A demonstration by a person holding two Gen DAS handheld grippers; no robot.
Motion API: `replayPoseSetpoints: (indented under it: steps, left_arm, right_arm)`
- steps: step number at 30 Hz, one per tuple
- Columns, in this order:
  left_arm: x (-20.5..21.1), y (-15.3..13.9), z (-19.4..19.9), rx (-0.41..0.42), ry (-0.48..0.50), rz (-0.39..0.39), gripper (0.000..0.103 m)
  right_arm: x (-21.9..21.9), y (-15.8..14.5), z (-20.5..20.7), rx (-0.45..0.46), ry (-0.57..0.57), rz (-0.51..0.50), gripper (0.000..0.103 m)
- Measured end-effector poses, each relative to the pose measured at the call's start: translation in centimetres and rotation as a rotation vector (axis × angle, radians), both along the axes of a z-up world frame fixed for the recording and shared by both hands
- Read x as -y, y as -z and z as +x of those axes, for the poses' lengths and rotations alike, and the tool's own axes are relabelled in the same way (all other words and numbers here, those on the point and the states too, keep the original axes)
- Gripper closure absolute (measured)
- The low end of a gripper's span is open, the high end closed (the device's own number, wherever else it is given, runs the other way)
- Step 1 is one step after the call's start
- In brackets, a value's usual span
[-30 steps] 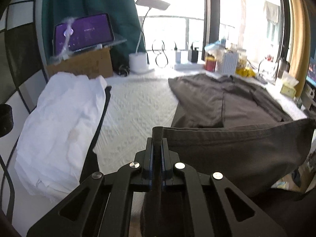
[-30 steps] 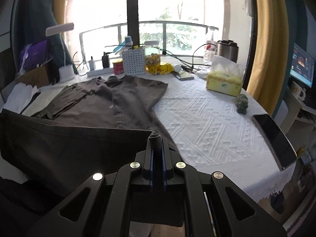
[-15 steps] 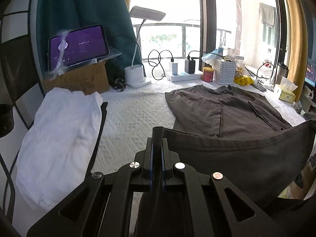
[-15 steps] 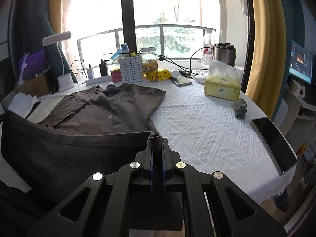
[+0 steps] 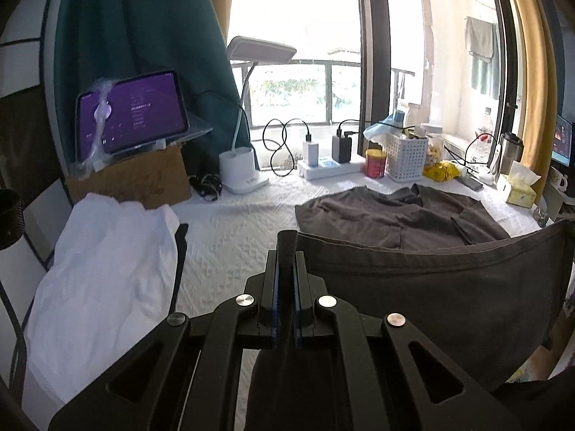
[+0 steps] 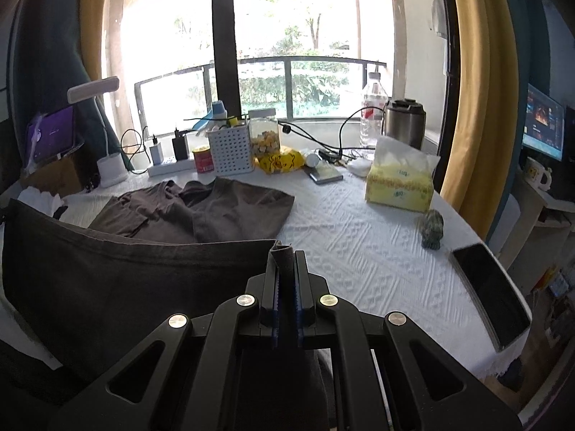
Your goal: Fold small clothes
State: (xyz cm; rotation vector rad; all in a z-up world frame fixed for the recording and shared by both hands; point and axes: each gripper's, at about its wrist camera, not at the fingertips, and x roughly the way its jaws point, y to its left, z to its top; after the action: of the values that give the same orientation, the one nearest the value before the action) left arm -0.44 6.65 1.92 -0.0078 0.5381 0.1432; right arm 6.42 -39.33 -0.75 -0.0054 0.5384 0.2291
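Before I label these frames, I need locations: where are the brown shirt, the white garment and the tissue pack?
brown shirt point(image 5: 395, 215): left wrist view, its flat body on the table.
white garment point(image 5: 104, 273): left wrist view, crumpled middle.
tissue pack point(image 6: 399, 186): right wrist view, yellow front face.

The surface point(image 6: 359, 244) wears a white textured cloth; a dark brown shirt point(image 6: 201, 212) lies spread on it at the middle, its near hem lifted off; white clothes point(image 5: 100, 265) are heaped at the left edge beside a cardboard box point(image 5: 136, 179); along the far side stand a lamp base point(image 5: 240, 172), a power strip point(image 5: 330, 168), a red can point(image 6: 203, 160) and a white basket point(image 6: 230, 151); to the right rest a yellow tissue pack point(image 6: 399, 183), a small green figurine point(image 6: 433, 230) and a dark phone point(image 6: 488, 294) near the edge.
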Motion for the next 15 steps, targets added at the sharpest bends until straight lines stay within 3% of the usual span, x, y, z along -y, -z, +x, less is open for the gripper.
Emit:
replayPoseSetpoints:
  steps: [15]
  left_arm:
    - [-1.3,-1.3,3.8,0.029,0.018,0.005,0.098]
  right_arm:
    - [-1.0,-2.4,4.1,0.033,0.014,-0.018,0.095]
